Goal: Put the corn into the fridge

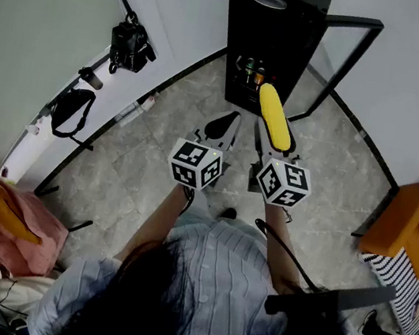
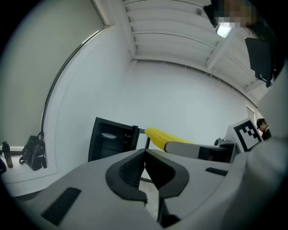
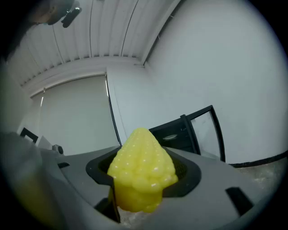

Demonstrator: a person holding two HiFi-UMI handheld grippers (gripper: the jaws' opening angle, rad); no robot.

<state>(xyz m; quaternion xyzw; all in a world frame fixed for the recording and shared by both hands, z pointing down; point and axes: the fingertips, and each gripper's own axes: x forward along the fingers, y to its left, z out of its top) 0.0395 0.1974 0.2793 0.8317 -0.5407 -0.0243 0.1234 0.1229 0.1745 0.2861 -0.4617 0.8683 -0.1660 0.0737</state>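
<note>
A yellow corn cob [image 1: 274, 116] lies lengthwise between the jaws of my right gripper [image 1: 272, 138], which is shut on it; its tip points at the fridge. In the right gripper view the corn [image 3: 141, 168] fills the gap between the jaws. A black mini fridge [image 1: 269, 45] stands on the floor ahead with its glass door [image 1: 347, 62] swung open to the right. My left gripper [image 1: 231, 120] hovers beside the right one, jaws shut with nothing in them. In the left gripper view the corn [image 2: 162, 135] shows to the right, in front of the fridge [image 2: 110, 139].
Small bottles [image 1: 250, 71] stand on the fridge's lower shelf. A black bag [image 1: 130, 46] and a second bag [image 1: 71, 110] sit by the left wall. Pink cloth [image 1: 11, 220] lies at lower left. An orange box [image 1: 407, 230] and striped fabric [image 1: 405, 289] are at right.
</note>
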